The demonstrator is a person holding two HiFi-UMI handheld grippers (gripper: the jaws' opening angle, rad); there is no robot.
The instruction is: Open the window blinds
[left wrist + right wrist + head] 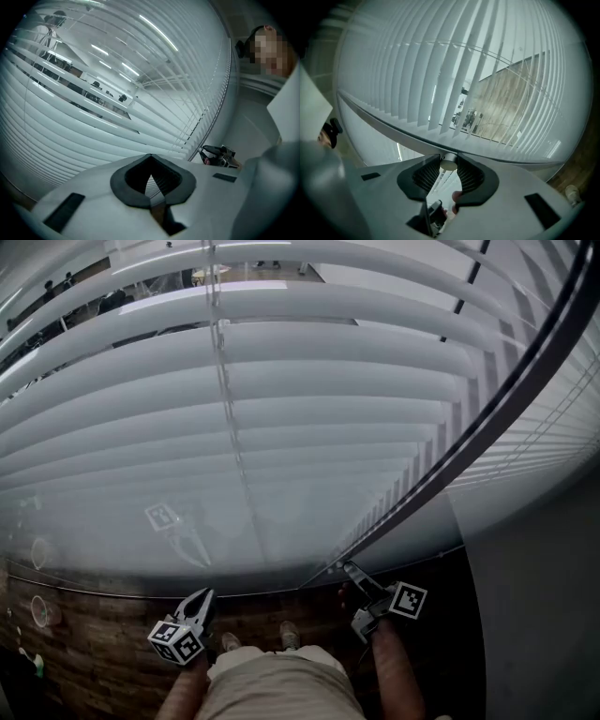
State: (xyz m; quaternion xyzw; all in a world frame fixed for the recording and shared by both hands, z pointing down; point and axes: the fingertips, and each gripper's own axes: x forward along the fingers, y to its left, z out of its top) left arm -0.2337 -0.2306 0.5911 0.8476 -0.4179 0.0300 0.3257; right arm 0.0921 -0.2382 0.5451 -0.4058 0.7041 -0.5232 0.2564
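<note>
Perhaps metal, cylindrical wand in right gripper.

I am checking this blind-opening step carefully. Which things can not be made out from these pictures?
- The small silver round knob: right gripper view, sides covered by pads of the right gripper; head view, hidden behind that gripper.
- Room beyond the white horizontal blind slats: head view, only narrow gaps, too small.
- Top of the dark window frame strip: cut off by the head view's edge.
</note>
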